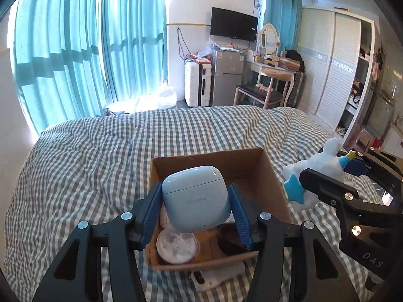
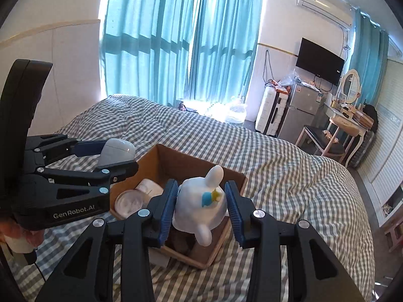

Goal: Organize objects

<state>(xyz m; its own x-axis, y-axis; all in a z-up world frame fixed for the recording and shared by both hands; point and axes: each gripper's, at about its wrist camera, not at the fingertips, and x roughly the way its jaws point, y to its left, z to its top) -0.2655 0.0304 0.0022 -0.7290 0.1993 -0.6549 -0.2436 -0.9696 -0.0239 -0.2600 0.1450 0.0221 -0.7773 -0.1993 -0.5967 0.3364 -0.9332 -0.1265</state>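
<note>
My left gripper (image 1: 196, 201) is shut on a pale blue Huawei earbuds case (image 1: 196, 198) and holds it above the open cardboard box (image 1: 267, 176) on the bed. My right gripper (image 2: 200, 206) is shut on a white bunny figurine (image 2: 199, 206) with a blue star, held over the box's (image 2: 236, 176) right side. The figurine (image 1: 312, 173) and right gripper show at the right of the left wrist view. The left gripper with the case (image 2: 117, 151) shows at the left of the right wrist view. In the box lie a round clear-lidded container (image 1: 177, 245) and a dark object (image 1: 231, 241).
The box sits on a grey-and-white checked bedspread (image 1: 100, 163). A white object (image 1: 214, 276) lies on the bed just in front of the box. Beyond the bed are teal curtains, a suitcase, a small fridge (image 1: 226, 75), a chair, a dressing table and a wardrobe (image 1: 332, 70).
</note>
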